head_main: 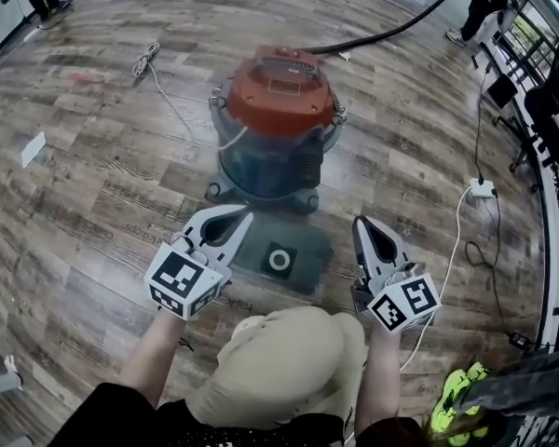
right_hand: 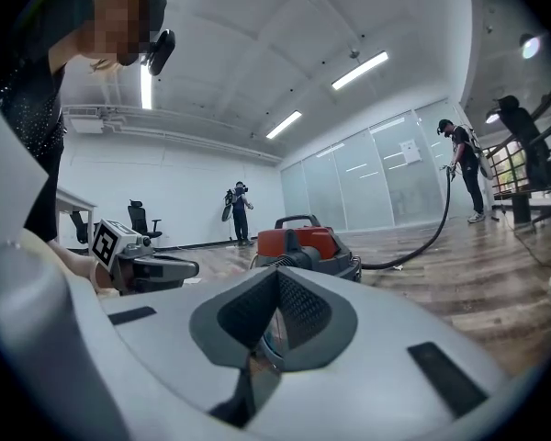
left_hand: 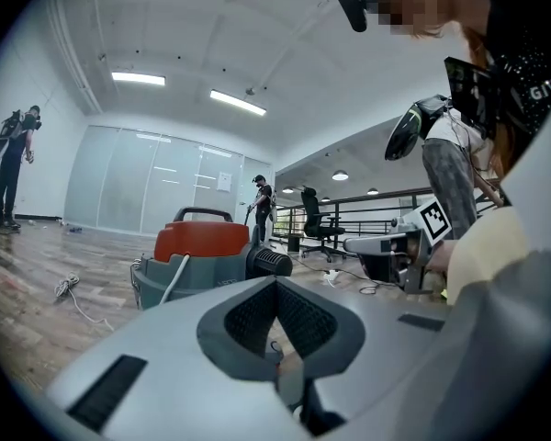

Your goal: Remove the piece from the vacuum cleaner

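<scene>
Head view shows the left gripper (head_main: 246, 215) and right gripper (head_main: 359, 222), both closed and empty, with the red-lidded vacuum cleaner (head_main: 275, 124) at twelve o'clock.

The vacuum cleaner (head_main: 278, 147) is seen with an orange-red lid (head_main: 279, 91) over a dull blue-grey drum (head_main: 256, 170), and its hose (head_main: 391, 28) is black. The floor (head_main: 84, 194) is patterned in brown and grey wood-grain planks. A dark grey plate (head_main: 303, 266) is marked with a white ring. The left tool (head_main: 245, 216) and right tool (head_main: 359, 223) are finished in pale grey, with black ribbed pads (left_hand: 253, 320). Black-and-white square markers are printed on their cubes (head_main: 180, 279). A white cable (head_main: 454, 250) is also noted.
</scene>
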